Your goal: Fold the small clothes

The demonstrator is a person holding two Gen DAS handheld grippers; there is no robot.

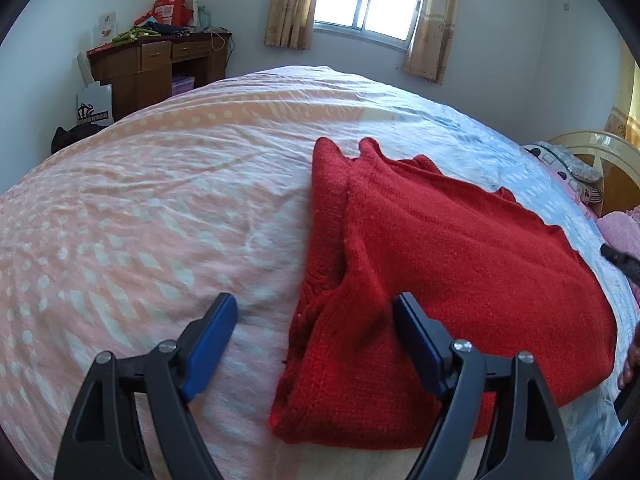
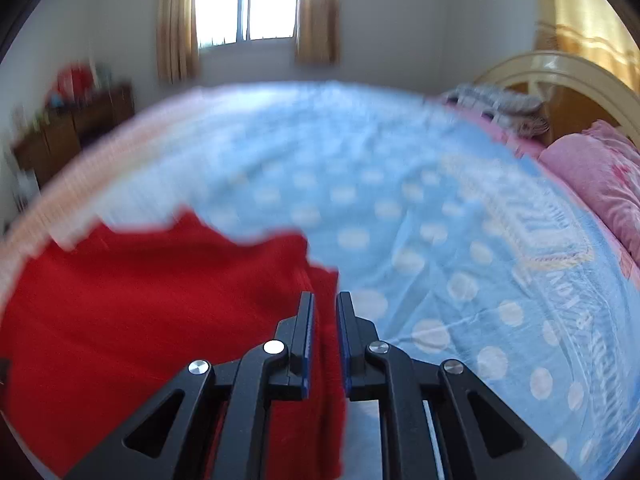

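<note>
The red sweater lies on the bed, part-folded as far as I can judge: one sleeve or side panel looks turned in along its left edge, while the body is spread wide toward the headboard, so at least one more fold seems left before it is a neat bundle. The left gripper hangs just above the near left edge of the knit with its jaws wide apart and nothing between them; one jaw is over the bare sheet, the other over the red wool. The right gripper has its jaws nearly together, with a strip of red fabric running up between them, so it appears clamped on the sweater's right edge, though that view is blurred and the exact contact is hard to make out
</note>
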